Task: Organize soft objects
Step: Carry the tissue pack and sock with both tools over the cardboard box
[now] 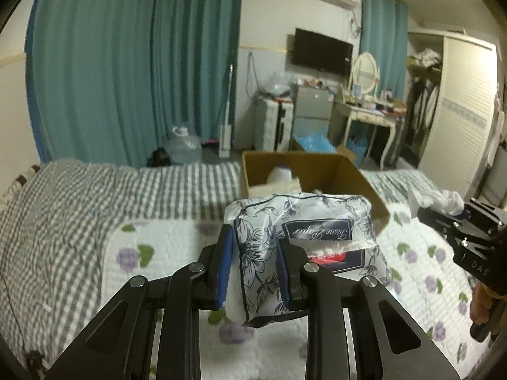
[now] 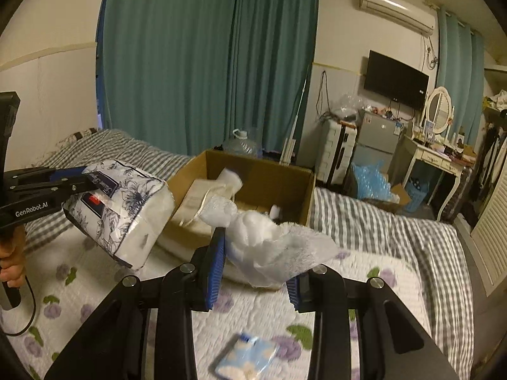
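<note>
My left gripper (image 1: 253,262) is shut on a floral-printed tissue paper pack (image 1: 304,234) and holds it above the bed, just short of the open cardboard box (image 1: 351,171). The pack (image 2: 126,212) and left gripper (image 2: 68,180) also show at the left of the right wrist view. My right gripper (image 2: 258,267) is shut on a white towel (image 2: 272,240) and holds it in front of the box (image 2: 282,186). The box holds white soft items (image 2: 228,177). A small blue tissue packet (image 2: 245,359) lies on the quilt below my right gripper.
The box stands on a bed with a white floral quilt (image 1: 164,253) and a grey striped cover (image 1: 79,196). Beyond the bed are teal curtains (image 1: 126,63), a water jug (image 1: 183,145), a suitcase, a small fridge and a dressing table (image 1: 367,107). A wardrobe (image 1: 459,110) stands right.
</note>
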A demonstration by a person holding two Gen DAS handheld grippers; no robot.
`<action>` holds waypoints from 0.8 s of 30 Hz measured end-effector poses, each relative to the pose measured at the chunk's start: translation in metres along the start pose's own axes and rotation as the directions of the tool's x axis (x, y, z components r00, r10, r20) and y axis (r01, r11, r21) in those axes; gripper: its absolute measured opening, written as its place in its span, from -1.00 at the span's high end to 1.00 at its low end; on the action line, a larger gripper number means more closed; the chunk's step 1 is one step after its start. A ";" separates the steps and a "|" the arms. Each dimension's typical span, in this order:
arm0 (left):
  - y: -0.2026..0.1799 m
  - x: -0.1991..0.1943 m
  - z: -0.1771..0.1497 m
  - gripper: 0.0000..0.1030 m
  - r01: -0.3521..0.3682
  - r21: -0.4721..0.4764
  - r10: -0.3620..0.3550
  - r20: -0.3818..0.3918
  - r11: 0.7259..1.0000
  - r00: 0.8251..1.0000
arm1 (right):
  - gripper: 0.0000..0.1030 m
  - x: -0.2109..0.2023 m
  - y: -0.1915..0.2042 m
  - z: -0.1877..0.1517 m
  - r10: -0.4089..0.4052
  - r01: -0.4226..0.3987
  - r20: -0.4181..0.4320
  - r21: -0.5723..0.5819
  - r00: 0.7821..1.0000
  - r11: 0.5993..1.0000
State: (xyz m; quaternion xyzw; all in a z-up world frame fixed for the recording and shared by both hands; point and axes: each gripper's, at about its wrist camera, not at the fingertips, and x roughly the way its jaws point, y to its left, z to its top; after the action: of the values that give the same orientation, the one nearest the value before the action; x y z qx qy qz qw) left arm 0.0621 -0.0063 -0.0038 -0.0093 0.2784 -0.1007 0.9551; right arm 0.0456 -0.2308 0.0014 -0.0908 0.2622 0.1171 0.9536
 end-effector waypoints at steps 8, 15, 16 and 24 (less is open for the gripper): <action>0.003 0.029 0.027 0.52 0.002 -0.009 -0.002 0.048 1.000 0.999 | 0.36 0.031 -0.013 0.021 -0.001 0.001 0.034 -0.012 0.999 1.000; -0.001 0.061 0.045 0.52 0.002 0.006 -0.002 0.056 1.000 0.998 | 0.35 0.058 -0.013 0.037 0.005 -0.001 0.073 -0.057 0.997 0.998; -0.001 0.067 0.048 0.52 0.002 0.008 -0.003 0.054 1.000 0.999 | 0.35 0.062 -0.013 0.038 0.007 -0.003 0.073 -0.056 0.997 0.998; -0.015 0.122 0.067 0.52 0.024 0.035 -0.024 -0.010 0.999 1.000 | 0.35 0.112 -0.022 0.045 0.025 -0.025 -0.016 -0.020 1.000 0.999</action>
State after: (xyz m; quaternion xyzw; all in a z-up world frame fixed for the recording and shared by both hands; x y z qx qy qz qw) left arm 0.1953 -0.0476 -0.0108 0.0045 0.2811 -0.1170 0.9525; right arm 0.1665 -0.2216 -0.0162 -0.0981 0.2694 0.1310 0.9490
